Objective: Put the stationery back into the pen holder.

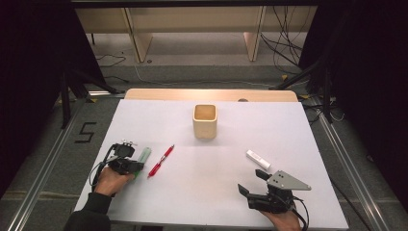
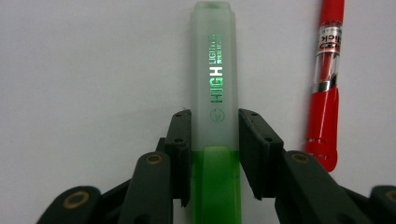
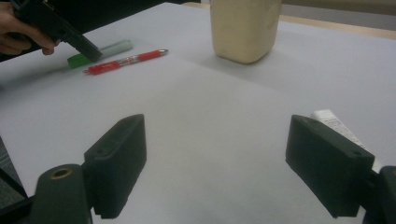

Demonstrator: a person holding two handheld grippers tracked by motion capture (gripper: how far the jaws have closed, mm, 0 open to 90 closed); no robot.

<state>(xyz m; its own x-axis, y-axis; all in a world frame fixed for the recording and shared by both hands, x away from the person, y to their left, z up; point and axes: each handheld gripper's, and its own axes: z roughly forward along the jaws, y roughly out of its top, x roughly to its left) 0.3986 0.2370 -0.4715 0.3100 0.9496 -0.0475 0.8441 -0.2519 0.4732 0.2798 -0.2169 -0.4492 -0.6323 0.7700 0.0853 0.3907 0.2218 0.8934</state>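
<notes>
**Left gripper around the green highlighter**

We see a white table (image 1: 211, 192) from above. At its left side, our left gripper (image 2: 214, 122) has its black jaws on either side of a translucent green highlighter with a frosted cap (image 2: 215, 88), which lies flat on the table. The pads sit at the marker's sides, just touching or nearly so; we cannot tell if they press. A red plastic pen (image 2: 324, 116) lies just beside it, apart. Our right gripper (image 3: 215, 163) rests at the right with jaws wide and nothing between them, near a small white tube (image 1: 258, 160). A cream square cup (image 1: 205, 121) stands upright farther back, in the middle.
</notes>
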